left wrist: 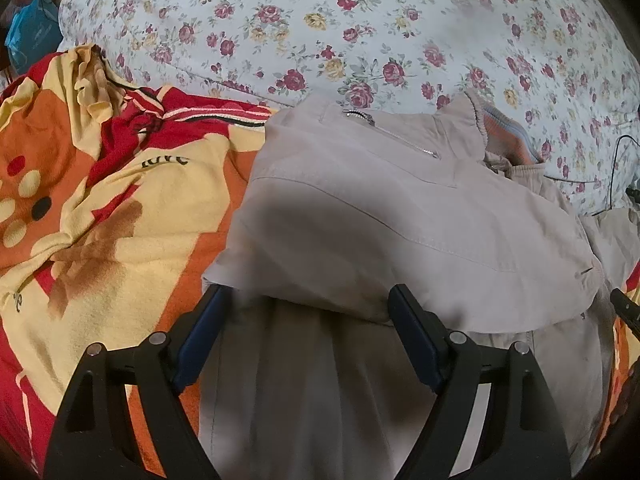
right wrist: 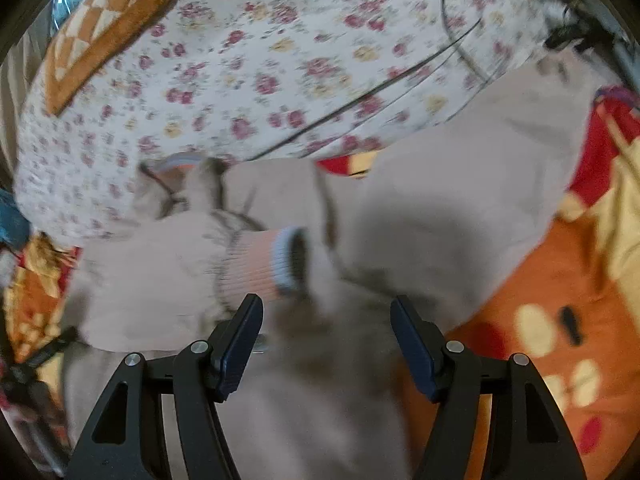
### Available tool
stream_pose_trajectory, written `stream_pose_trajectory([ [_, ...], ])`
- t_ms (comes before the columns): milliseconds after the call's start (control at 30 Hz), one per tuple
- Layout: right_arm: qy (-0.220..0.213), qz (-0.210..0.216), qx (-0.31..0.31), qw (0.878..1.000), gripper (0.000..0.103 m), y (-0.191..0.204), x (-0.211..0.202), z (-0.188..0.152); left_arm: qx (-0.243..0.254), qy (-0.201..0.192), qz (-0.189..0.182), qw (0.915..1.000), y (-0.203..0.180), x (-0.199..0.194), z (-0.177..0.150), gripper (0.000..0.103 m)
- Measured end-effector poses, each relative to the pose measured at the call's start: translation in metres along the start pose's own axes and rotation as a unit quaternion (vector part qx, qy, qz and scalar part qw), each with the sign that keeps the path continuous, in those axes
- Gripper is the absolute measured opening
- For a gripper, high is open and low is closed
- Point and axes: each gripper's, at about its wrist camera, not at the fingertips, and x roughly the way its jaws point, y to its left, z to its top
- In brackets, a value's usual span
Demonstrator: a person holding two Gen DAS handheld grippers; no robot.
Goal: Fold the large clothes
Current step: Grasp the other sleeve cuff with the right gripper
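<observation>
A beige jacket point(left wrist: 400, 208) with a zip pocket point(left wrist: 394, 134) lies on the bed, its left part folded over the body. My left gripper point(left wrist: 310, 300) is open, with the folded edge of the jacket just ahead of its fingertips and beige cloth between them. In the blurred right wrist view the jacket point(right wrist: 440, 208) spreads across the bed, and its sleeve with a pink and blue ribbed cuff point(right wrist: 276, 264) lies over the body. My right gripper point(right wrist: 326, 312) is open and empty just below that cuff.
A red, orange and yellow blanket point(left wrist: 100, 208) lies under and beside the jacket. A floral sheet point(left wrist: 320, 32) covers the far side of the bed. An orange checked cushion point(right wrist: 104, 28) lies at the back. A black cable point(right wrist: 380, 92) runs over the sheet.
</observation>
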Motion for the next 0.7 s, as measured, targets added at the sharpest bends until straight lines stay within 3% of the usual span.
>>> stream_pose_trajectory([
  [533,-0.016,-0.05,-0.016,0.999,0.069,-0.023,-0.018,0.016,-0.004,-0.002,-0.002,1.0,0.0,-0.003,0.001,0.083],
  [700,-0.037,-0.06,0.004,0.998,0.068,-0.072,-0.022,0.048,-0.005,-0.001,-0.001,1.0,0.0,-0.002,0.0,0.083],
])
